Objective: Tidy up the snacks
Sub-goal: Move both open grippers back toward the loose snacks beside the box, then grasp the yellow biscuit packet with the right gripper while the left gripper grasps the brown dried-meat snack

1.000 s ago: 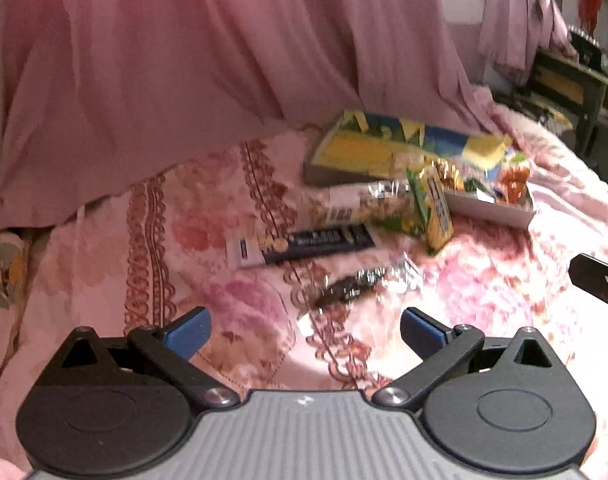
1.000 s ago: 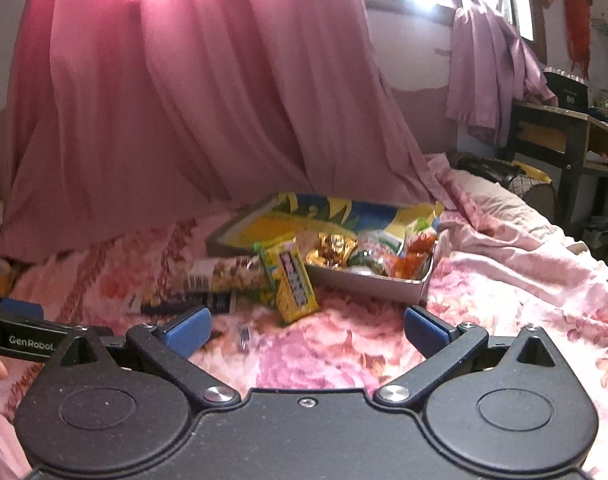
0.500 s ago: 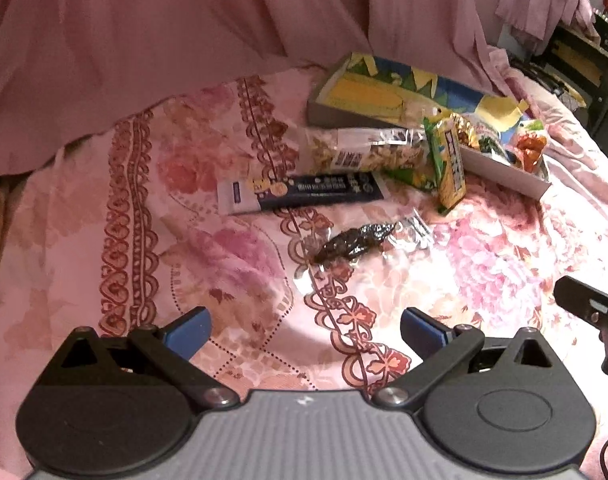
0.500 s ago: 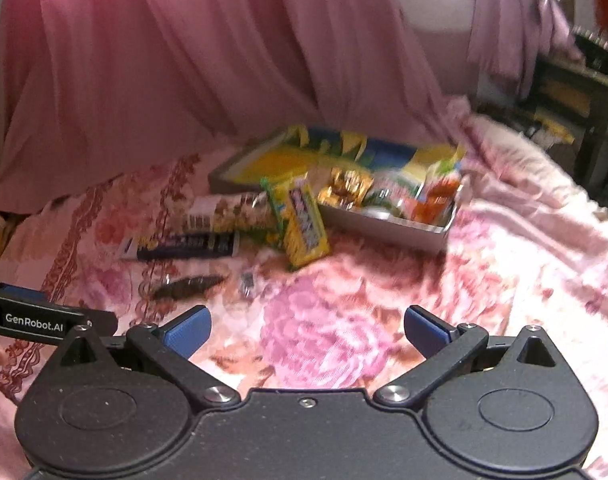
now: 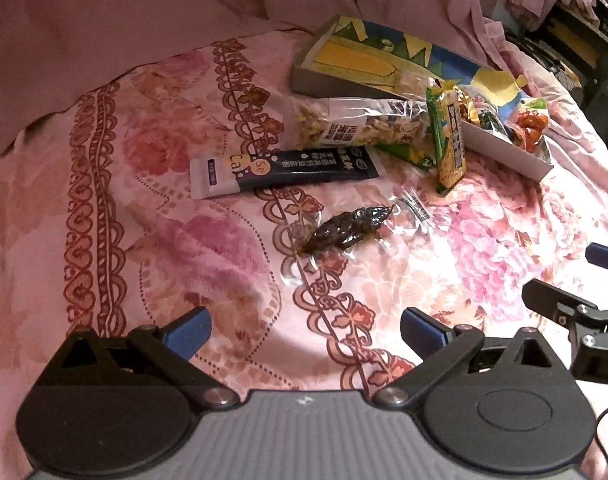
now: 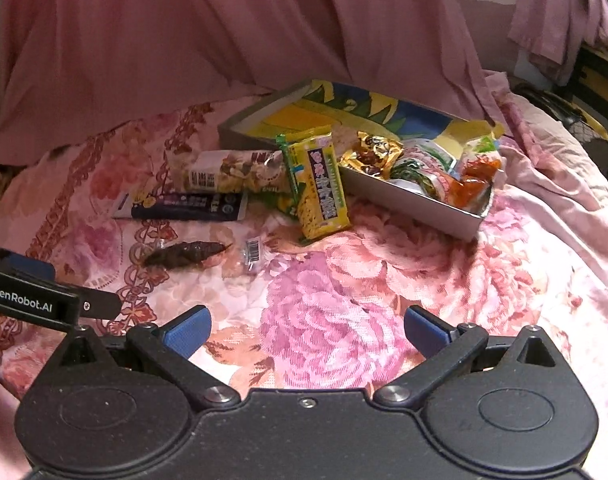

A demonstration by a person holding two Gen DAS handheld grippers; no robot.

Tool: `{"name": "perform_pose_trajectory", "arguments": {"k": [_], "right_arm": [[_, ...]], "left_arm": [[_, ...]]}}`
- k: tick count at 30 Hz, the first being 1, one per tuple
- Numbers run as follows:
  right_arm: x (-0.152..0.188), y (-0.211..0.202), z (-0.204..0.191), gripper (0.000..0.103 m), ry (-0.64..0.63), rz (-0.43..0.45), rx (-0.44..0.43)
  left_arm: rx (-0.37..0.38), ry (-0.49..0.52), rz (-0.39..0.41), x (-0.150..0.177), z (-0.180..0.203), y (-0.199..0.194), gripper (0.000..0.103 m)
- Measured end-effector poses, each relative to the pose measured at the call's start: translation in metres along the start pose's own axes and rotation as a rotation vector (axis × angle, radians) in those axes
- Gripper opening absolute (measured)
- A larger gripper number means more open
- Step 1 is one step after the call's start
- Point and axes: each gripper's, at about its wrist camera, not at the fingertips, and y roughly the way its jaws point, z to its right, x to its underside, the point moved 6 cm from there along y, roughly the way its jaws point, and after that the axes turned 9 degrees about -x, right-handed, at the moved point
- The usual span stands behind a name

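Loose snacks lie on a pink floral bedspread. A clear packet with a dark brown snack [image 5: 350,227] [image 6: 186,254] is nearest. Behind it lie a black-and-white bar packet [image 5: 284,171] [image 6: 184,205], a clear nut bag [image 5: 360,123] [image 6: 228,172] and a yellow-green packet [image 5: 448,136] [image 6: 318,186] that leans by the colourful snack box [image 5: 504,150] [image 6: 408,200]. The box holds gold, green and orange packets. My left gripper [image 5: 306,330] is open over the bedspread, short of the dark snack. My right gripper [image 6: 308,330] is open too, holding nothing.
A pink curtain [image 6: 208,36] hangs behind the bed. A dark desk [image 5: 584,48] stands at the far right. The right gripper's finger [image 5: 560,304] shows at the left wrist view's right edge, and the left gripper's finger [image 6: 36,298] at the other view's left edge.
Both grippers have tilted down and moved closer to the bedspread, so the snacks sit lower and larger in view. Both stay open. No snack has moved.
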Motion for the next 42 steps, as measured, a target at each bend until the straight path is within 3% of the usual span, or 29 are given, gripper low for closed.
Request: {"name": "perform_pose_trajectory", "arguments": {"k": [4,8,19,27,35,38,42], "right_arm": [[-0.012,0.008,-0.002,0.102,-0.045,0.005,-0.016],[-0.023,0.022,-0.001,0.102,-0.125,0.025,0.020],[-0.050,0.059,0.025,0.102,-0.058,0.094,0.011],[-0.063,0.088,0.032,0.102,-0.051,0.099,-0.041],[-0.071,0.114,0.039,0.092,-0.046,0.069,-0.072],[-0.072,0.125,0.045,0.082,-0.022,0.028,-0.100],[-0.073,0.134,0.047,0.077,-0.029,0.001,-0.126]], "left_arm": [[0.000,0.047,-0.008,-0.007,0.005,0.011,0.103],[-0.008,0.110,0.011,-0.016,0.013,0.020,0.103],[0.007,0.142,0.085,-0.043,0.016,0.034,0.103],[0.059,0.306,0.098,-0.043,0.036,0.048,0.103],[0.110,0.423,0.165,-0.050,0.045,0.050,0.102],[0.132,0.431,0.153,-0.051,0.046,0.052,0.100],[0.139,0.427,0.121,-0.050,0.044,0.060,0.096]]}}
